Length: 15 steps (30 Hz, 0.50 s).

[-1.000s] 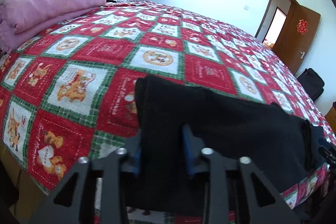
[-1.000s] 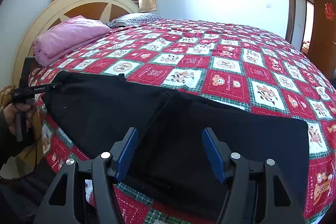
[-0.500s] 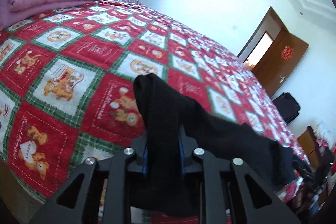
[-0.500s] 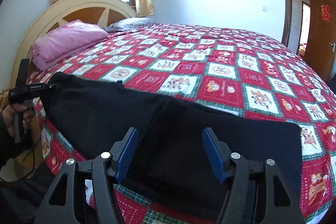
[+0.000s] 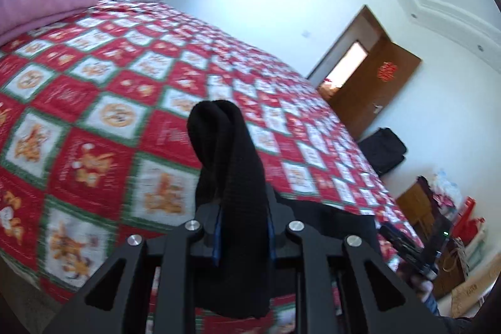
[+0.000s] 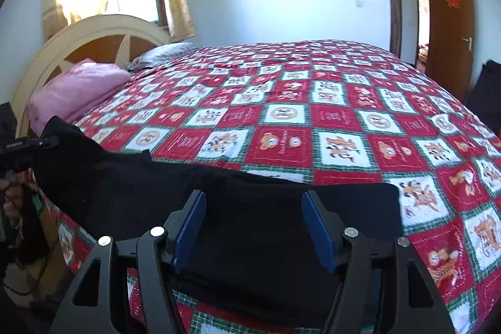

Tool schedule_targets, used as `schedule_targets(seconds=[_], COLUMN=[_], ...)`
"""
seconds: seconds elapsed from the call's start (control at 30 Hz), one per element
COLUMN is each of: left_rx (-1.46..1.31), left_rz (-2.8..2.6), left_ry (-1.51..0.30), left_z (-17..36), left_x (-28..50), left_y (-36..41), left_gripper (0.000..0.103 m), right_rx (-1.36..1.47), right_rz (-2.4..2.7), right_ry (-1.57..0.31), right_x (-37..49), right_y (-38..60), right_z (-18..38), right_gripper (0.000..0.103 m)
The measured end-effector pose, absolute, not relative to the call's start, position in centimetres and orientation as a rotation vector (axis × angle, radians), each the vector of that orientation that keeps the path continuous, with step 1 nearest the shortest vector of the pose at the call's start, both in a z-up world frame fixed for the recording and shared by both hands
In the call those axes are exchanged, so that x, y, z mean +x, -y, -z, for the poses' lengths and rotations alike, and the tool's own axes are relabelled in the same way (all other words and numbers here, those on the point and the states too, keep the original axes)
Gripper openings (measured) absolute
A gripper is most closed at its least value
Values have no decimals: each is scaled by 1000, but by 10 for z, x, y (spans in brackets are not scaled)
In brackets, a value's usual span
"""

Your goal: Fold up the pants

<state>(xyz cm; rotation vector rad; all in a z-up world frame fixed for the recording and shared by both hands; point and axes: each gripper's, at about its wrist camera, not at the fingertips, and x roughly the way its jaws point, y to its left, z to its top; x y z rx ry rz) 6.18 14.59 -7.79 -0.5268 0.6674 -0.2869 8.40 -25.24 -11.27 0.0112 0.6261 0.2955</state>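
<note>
Gripping one raised end of the black knit pants (image 5: 230, 165), the left gripper (image 5: 242, 235) has its jaws clamped; the garment stretches lengthwise along the bed's (image 6: 313, 89) near edge toward the open-jawed, empty right gripper (image 6: 253, 227).

Both grippers are made of black plastic bars with triangle-shaped holes cut in them. The right gripper (image 6: 253, 227) has shiny round silver screws and flat blue pads (image 6: 317, 229) on the inside of its fingers. The left gripper (image 5: 242, 235) has the same silver screws and thin blue edges on its fingers.
</note>
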Motion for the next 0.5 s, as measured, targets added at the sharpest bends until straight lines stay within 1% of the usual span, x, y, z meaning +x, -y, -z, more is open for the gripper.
schedule_targets(seconds=[0.27,0.5], left_rx=[-480,-433], left_rz=[423,533], left_ry=[-643,-679], left_z=[48,35], left_x=[72,92], left_y=[-88,-26], left_gripper=[22,22], right_rx=[49,101], right_rz=[-211,-115], right_ry=[-622,-623], right_x=[79,75], right_y=[300,346], right_z=[106,106], right_gripper=[65,65])
